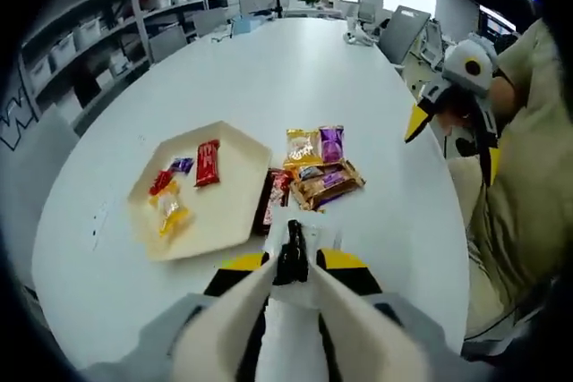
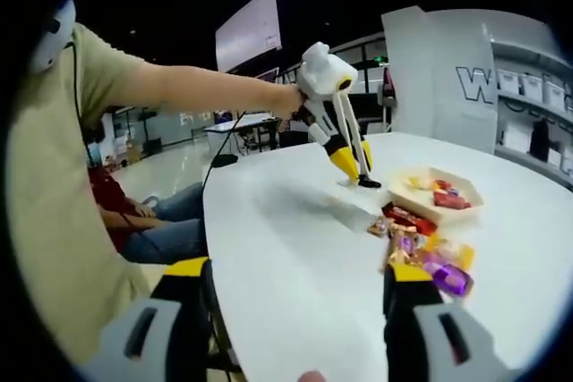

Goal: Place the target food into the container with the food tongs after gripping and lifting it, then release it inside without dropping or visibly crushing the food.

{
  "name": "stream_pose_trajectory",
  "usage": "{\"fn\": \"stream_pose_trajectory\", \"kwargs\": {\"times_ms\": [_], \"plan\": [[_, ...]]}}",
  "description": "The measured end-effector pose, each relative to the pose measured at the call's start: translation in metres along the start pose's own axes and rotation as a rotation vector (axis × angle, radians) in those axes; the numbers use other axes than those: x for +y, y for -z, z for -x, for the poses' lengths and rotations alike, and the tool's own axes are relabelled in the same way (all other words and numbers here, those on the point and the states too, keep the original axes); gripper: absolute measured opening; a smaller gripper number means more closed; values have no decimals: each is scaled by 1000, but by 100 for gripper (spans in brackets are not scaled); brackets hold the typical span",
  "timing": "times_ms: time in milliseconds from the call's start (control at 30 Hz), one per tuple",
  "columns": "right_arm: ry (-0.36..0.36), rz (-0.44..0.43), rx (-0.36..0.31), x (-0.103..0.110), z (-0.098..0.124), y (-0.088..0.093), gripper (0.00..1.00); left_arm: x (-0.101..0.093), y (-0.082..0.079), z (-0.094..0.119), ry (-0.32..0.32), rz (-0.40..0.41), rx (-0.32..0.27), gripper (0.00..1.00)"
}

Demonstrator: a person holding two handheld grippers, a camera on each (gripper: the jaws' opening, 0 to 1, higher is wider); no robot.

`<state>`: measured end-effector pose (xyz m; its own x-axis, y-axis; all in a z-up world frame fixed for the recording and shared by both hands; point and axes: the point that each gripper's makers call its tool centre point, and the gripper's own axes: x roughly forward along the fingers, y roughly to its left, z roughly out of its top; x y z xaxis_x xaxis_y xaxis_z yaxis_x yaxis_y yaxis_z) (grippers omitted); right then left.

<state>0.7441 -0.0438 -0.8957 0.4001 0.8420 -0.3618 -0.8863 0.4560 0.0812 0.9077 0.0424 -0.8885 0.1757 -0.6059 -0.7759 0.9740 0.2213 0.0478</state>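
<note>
Just beyond closed tongs point(image 1: 291, 257) lie snacks point(image 1: 315, 176).

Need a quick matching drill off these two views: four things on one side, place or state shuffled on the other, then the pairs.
Things:
1. red packet
2. purple packet
3. food tongs
4. right tool

Place or state:
A. in the pile on the bare table, outside the tray
B. jaws wide apart, nothing between them
C. lying in the beige tray
D. clamped in the left tool, tips closed above the table

Pairs: 1-C, 2-A, 3-D, 4-B
</note>
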Motion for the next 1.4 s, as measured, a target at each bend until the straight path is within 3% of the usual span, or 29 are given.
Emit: {"fn": "stream_pose_trajectory", "kwargs": {"times_ms": [267, 533, 733, 1200, 1333, 1400], "plan": [[11, -2, -4, -3, 5, 0, 77, 20, -21, 1, -22, 0, -23, 19], [24, 1, -3, -8, 12, -1, 77, 49, -37, -14, -46, 8, -11, 19], [38, -1, -3, -12, 17, 0, 77, 58, -45, -22, -54, 10, -6, 19], [46, -8, 1, -14, 19, 2, 77, 74, -41, -43, -81, 14, 41, 20], [46, -10, 3, -14, 19, 3, 77, 79, -32, -46, -88, 18, 70, 21], [47, -10, 3, -15, 20, 3, 77, 87, -26, -47, -124, 9, 90, 22]]}}
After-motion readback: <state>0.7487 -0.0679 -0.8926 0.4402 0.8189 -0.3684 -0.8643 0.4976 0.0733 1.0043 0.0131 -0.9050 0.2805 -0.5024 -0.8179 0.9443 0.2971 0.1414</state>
